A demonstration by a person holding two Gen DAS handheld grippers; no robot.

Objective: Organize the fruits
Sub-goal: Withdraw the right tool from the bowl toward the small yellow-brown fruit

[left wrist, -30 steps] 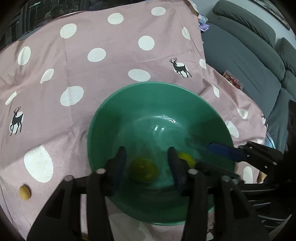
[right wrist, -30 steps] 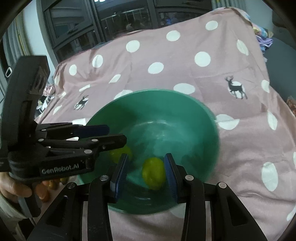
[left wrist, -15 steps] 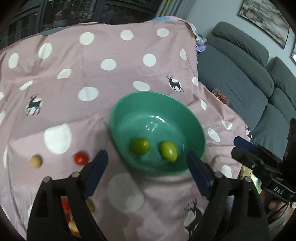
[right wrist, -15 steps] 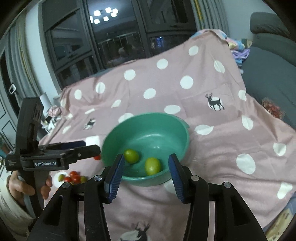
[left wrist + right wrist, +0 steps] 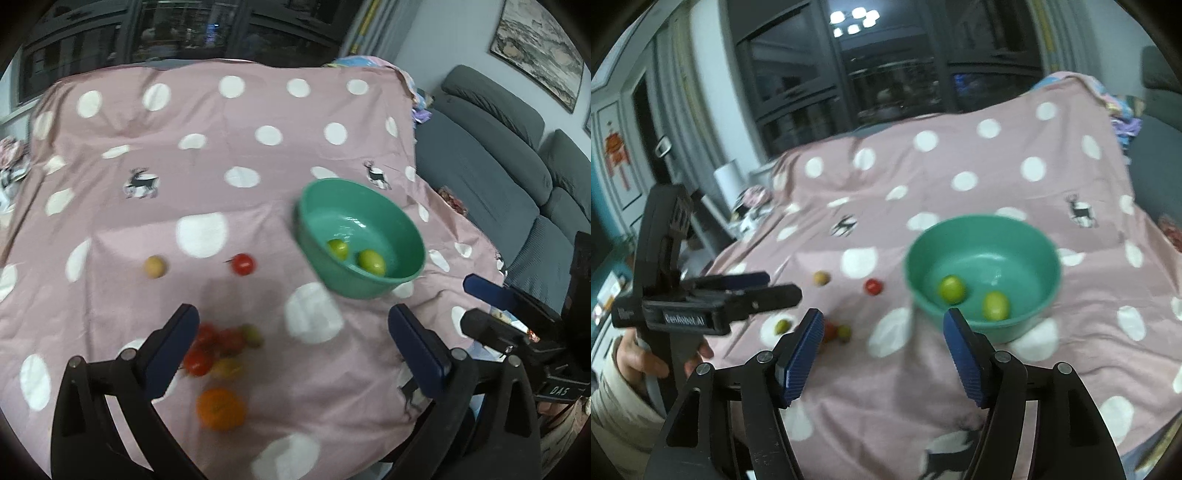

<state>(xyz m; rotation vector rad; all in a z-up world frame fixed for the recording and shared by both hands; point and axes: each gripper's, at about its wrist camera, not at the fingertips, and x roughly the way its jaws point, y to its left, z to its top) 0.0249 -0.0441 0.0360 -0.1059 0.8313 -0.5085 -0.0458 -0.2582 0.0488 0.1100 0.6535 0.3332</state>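
Both tools released, left tool (image 5: 764,286) labelled "GenRobot.AI", right tool (image 5: 882,332), green bowl (image 5: 982,240)

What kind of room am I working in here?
Most likely a home living room: a grey sofa, a framed picture on the wall, and a table under a pink polka-dot cloth.

Bare cloth (image 5: 258,229) lies between green bowl (image 5: 373,284) and fruit pile (image 5: 221,347).
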